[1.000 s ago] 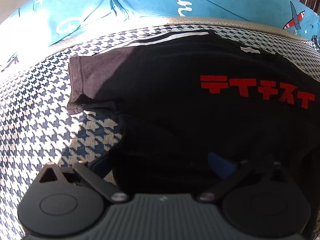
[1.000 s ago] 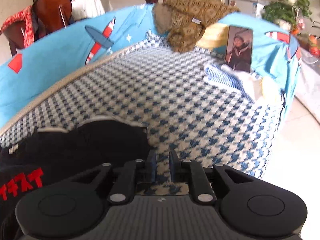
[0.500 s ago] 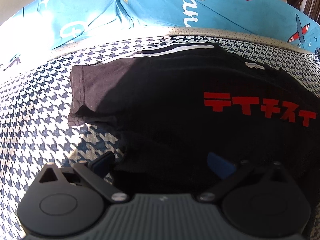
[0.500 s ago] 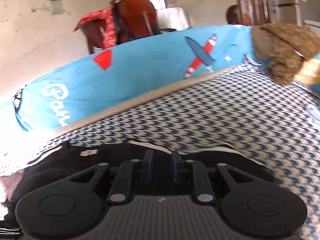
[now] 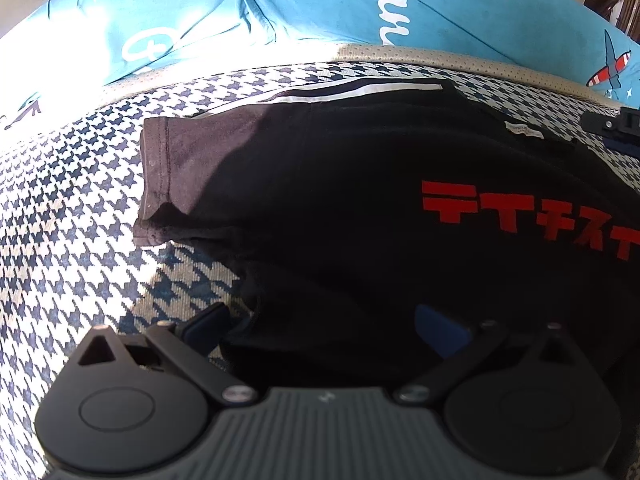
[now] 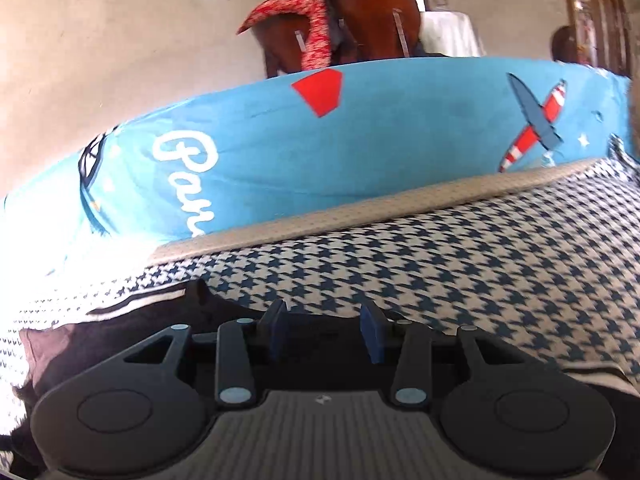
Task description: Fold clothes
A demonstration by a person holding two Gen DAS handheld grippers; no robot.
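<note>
A black T-shirt [image 5: 320,184] with red lettering [image 5: 532,216] lies flat on the houndstooth bed cover [image 5: 72,216], one sleeve [image 5: 168,172] spread to the left in sunlight. My left gripper [image 5: 320,320] hovers open at the shirt's near hem, its fingers wide apart over the fabric. My right gripper [image 6: 324,314] is open at the shirt's far edge [image 6: 120,332], close to the collar side, and its tip [image 5: 616,128] shows at the right border of the left wrist view. Nothing is clamped in either one.
A black garment with white stripes [image 5: 340,94] lies under the shirt's far side. A blue printed quilt [image 6: 320,152] is bunched along the back of the bed. Behind it stand brown chairs [image 6: 360,20] with a red cloth over one.
My right gripper swung left from the bare bed cover to the shirt's far edge and its fingers parted. The left gripper stayed open, almost still.
</note>
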